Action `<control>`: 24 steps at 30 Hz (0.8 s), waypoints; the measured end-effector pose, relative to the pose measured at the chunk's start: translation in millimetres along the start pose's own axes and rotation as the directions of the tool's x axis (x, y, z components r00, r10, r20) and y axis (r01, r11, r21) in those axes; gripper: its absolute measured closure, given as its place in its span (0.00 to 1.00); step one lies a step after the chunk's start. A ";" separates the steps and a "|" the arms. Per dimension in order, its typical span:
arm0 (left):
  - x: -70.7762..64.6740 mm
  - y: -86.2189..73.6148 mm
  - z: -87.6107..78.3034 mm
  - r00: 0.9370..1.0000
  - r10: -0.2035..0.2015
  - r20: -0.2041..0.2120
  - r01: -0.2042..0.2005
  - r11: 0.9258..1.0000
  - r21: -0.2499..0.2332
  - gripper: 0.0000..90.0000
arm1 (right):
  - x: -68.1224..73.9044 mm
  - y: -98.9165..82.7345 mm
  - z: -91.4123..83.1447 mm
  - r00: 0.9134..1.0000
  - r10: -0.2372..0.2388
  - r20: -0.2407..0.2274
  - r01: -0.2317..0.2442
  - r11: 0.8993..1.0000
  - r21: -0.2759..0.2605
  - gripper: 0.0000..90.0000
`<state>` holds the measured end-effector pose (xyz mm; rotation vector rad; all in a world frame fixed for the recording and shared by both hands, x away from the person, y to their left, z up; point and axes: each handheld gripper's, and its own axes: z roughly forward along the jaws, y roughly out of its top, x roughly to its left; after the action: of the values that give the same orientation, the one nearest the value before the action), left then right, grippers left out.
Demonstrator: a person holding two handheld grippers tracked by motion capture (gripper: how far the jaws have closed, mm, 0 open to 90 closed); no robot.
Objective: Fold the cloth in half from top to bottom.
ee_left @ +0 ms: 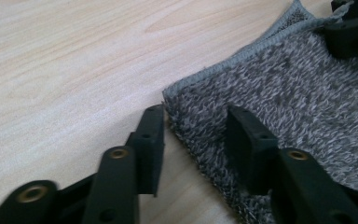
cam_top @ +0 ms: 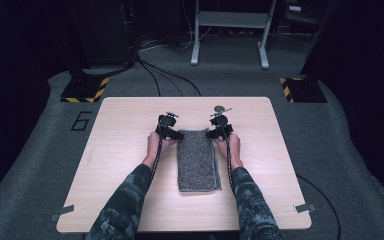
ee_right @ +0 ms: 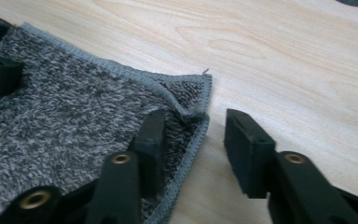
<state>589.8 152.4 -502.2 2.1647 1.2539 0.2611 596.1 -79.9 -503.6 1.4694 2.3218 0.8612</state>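
A folded grey terry-cloth towel (cam_top: 197,160) with a stitched hem lies flat near the middle of the pale wooden rectangular table (cam_top: 120,195), its long sides running from the near edge toward the far edge. It sits about midway between the left and right edges.

The left gripper (cam_top: 172,134), black and two-jawed, sits at the towel's far left corner. In the left gripper view its jaws straddle that corner: one jaw rests on the bare wood just beside the hem, the other on the pile, with a clear gap between the pads and the cloth not pinched.

The right gripper (cam_top: 217,133) sits at the far right corner. In the right gripper view one jaw lies on the pile next to the slightly turned-up hem, the other stands over bare wood just off the edge; these jaws too stand apart, clamping nothing.

The person's hands and camouflage-patterned sleeves (cam_top: 125,202) reach in from the near edge.
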 end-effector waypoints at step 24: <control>-5.9 3.7 -12.3 0.999 0.039 0.018 -0.038 0.995 -0.094 0.97 | -8.7 -3.7 -15.3 0.996 -0.003 -0.090 -0.005 0.996 -0.086 0.97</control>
<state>583.7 151.1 -489.6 2.1085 1.1670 0.3076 589.6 -94.0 -494.6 1.4241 2.3155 1.0347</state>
